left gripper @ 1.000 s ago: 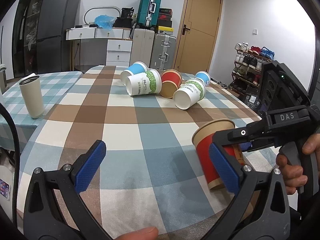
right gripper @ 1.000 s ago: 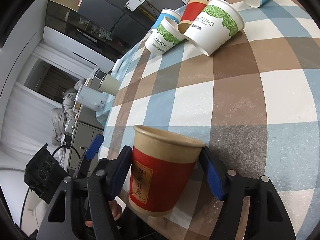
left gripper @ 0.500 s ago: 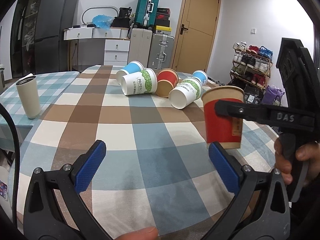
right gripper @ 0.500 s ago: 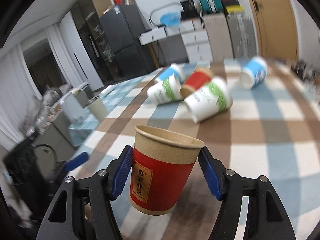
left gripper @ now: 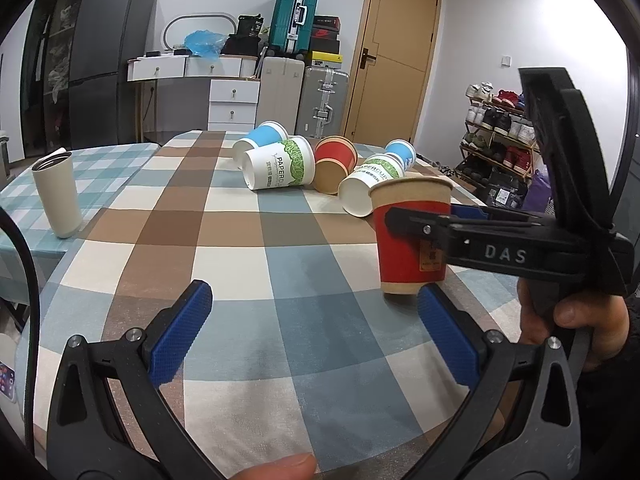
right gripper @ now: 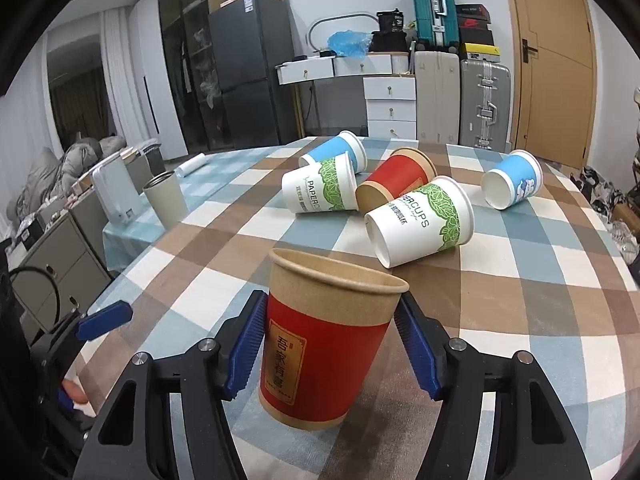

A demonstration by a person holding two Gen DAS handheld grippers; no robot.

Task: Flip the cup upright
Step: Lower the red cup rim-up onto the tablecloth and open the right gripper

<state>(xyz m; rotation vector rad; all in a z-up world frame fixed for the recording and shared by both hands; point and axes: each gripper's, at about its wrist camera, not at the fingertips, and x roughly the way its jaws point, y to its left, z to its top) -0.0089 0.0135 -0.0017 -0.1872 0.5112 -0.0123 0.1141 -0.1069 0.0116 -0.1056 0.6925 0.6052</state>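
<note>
A red paper cup with a brown rim (right gripper: 324,352) stands upright on the checked tablecloth, mouth up. My right gripper (right gripper: 332,352) is shut on the red cup, a blue pad on each side of its wall. In the left wrist view the same red cup (left gripper: 408,240) sits at the right with the right gripper's black arm across it. My left gripper (left gripper: 312,336) is open and empty, low over the near part of the table, left of the cup.
Several paper cups lie on their sides farther back: two white-green (right gripper: 320,192) (right gripper: 424,220), a red one (right gripper: 396,184), two blue (right gripper: 340,152) (right gripper: 512,184). A grey tumbler (left gripper: 56,196) stands at the left. The table edge (right gripper: 616,240) runs at the right.
My right gripper turned the red cup from tilted to upright and lowered it onto the tablecloth. My left gripper stayed open and nearly still.
</note>
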